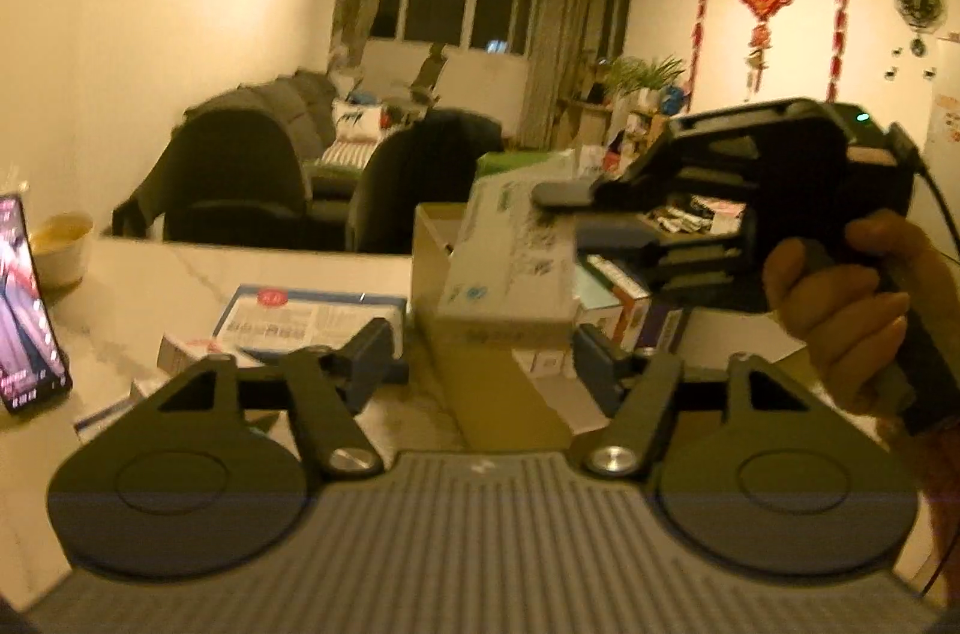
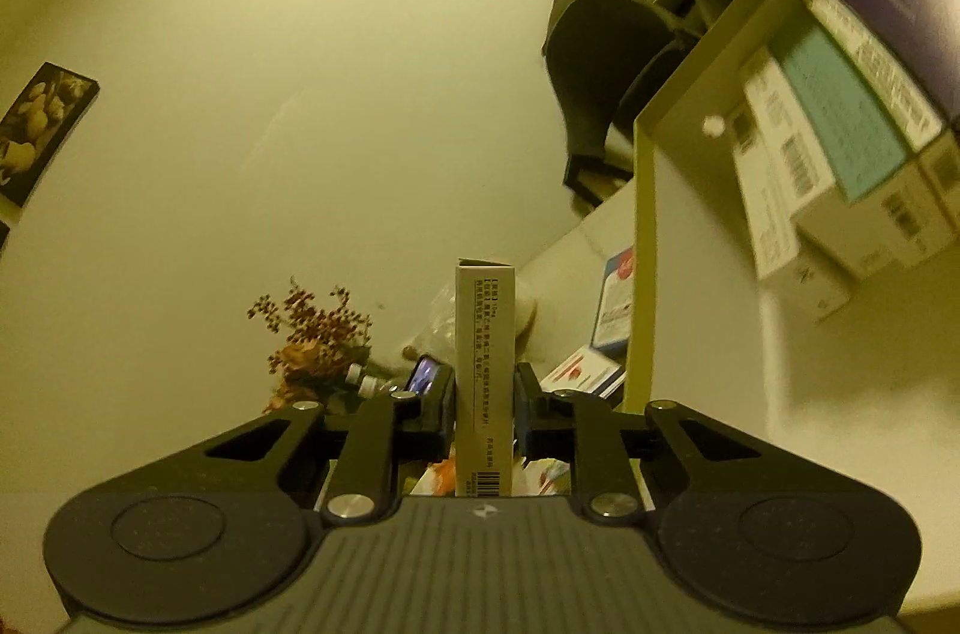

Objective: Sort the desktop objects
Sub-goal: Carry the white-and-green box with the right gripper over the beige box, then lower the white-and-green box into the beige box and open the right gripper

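My right gripper point(image 2: 485, 409) is shut on a slim white medicine box point(image 2: 485, 364) and holds it edge-on in the air beside the cardboard box point(image 2: 684, 238). In the left wrist view the right gripper point(image 1: 576, 223) holds that medicine box point(image 1: 510, 244) over the cardboard box point(image 1: 480, 370). Several packed boxes point(image 2: 840, 141) stand inside the cardboard box. My left gripper point(image 1: 483, 358) is open and empty, low over the table in front of the cardboard box.
A blue-and-white flat box point(image 1: 306, 319) and small red-and-white boxes point(image 1: 186, 349) lie on the white table point(image 1: 180, 274). A phone point(image 1: 24, 304) leans at the left beside a bowl point(image 1: 60, 244). Dried flowers point(image 2: 312, 340) stand by the wall. Dark chairs point(image 1: 240, 178) stand behind.
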Demonstrator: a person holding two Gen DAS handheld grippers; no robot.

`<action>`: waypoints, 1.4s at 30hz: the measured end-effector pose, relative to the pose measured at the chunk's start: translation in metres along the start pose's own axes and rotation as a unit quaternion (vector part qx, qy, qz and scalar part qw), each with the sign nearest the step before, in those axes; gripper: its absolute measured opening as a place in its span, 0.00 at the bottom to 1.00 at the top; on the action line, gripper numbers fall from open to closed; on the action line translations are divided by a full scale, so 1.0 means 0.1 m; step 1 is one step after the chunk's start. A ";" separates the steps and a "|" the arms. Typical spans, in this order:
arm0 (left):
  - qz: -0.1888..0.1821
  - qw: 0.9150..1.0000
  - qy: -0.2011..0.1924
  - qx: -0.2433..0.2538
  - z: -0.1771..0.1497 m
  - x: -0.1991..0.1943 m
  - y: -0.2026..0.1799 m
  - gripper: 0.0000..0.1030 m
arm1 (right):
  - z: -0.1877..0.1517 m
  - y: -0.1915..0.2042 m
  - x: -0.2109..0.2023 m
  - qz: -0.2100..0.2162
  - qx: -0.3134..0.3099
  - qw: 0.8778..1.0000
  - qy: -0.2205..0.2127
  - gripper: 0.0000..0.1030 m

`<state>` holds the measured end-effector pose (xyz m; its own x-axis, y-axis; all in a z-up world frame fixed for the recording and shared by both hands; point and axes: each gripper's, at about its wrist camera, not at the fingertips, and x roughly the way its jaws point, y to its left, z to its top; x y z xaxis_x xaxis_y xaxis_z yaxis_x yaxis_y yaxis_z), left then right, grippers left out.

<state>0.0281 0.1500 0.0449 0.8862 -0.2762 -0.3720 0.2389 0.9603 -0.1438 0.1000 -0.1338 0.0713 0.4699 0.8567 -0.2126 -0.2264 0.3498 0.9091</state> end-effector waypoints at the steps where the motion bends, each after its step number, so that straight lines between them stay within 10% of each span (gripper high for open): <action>1: 0.004 1.000 0.006 -0.007 0.00 0.01 0.02 0.68 | 0.03 0.00 -0.01 -0.005 -0.003 1.000 -0.003 0.21; 18: 0.052 0.994 0.069 -0.074 -0.03 0.20 0.27 0.88 | 0.44 0.09 0.03 -0.131 -0.076 0.988 -0.034 0.21; 42: 0.066 0.990 0.082 -0.091 -0.14 0.21 0.38 0.92 | 0.43 0.16 1.16 -0.329 -0.255 0.909 0.023 0.21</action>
<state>0.0503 0.1797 0.0186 0.8246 -0.1648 -0.5412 0.0355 0.9698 -0.2413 0.1870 -0.0453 0.0764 0.6135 0.4091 -0.6755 -0.2805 0.9125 0.2979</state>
